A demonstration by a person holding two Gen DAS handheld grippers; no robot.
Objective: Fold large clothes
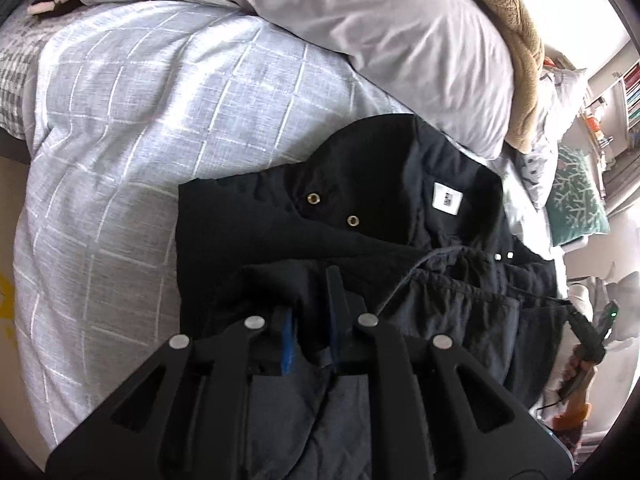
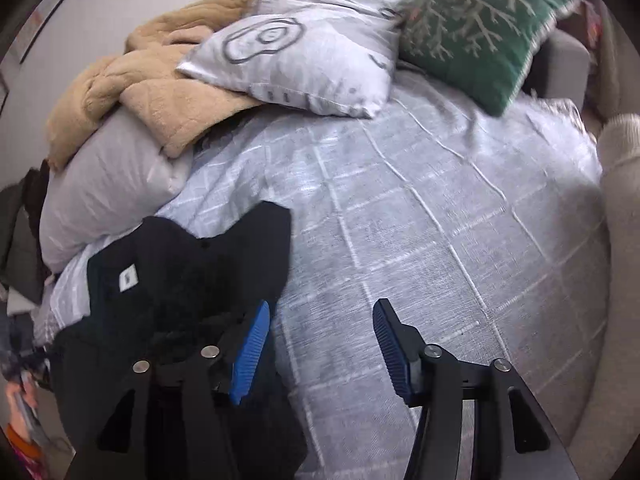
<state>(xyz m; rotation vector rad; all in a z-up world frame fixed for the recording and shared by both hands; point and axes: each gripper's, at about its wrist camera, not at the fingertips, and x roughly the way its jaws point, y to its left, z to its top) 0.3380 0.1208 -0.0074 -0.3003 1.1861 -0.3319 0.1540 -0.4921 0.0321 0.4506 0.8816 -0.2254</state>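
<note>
A large black jacket (image 1: 360, 216) with a white label and brass eyelets lies partly folded on the grey checked bed cover (image 1: 120, 140). My left gripper (image 1: 312, 304) is shut on a fold of the jacket's dark fabric near the drawstring hem. In the right wrist view the jacket (image 2: 192, 280) lies at the lower left. My right gripper (image 2: 320, 344) is open and empty over the bed cover (image 2: 440, 240), its left finger beside the jacket's right edge.
A grey pillow (image 1: 360, 40) and a tan blanket (image 2: 140, 88) lie behind the jacket. A patterned white cushion (image 2: 300, 52) and a green cushion (image 2: 480, 32) sit at the head. A beige sofa arm (image 2: 620, 200) borders the right.
</note>
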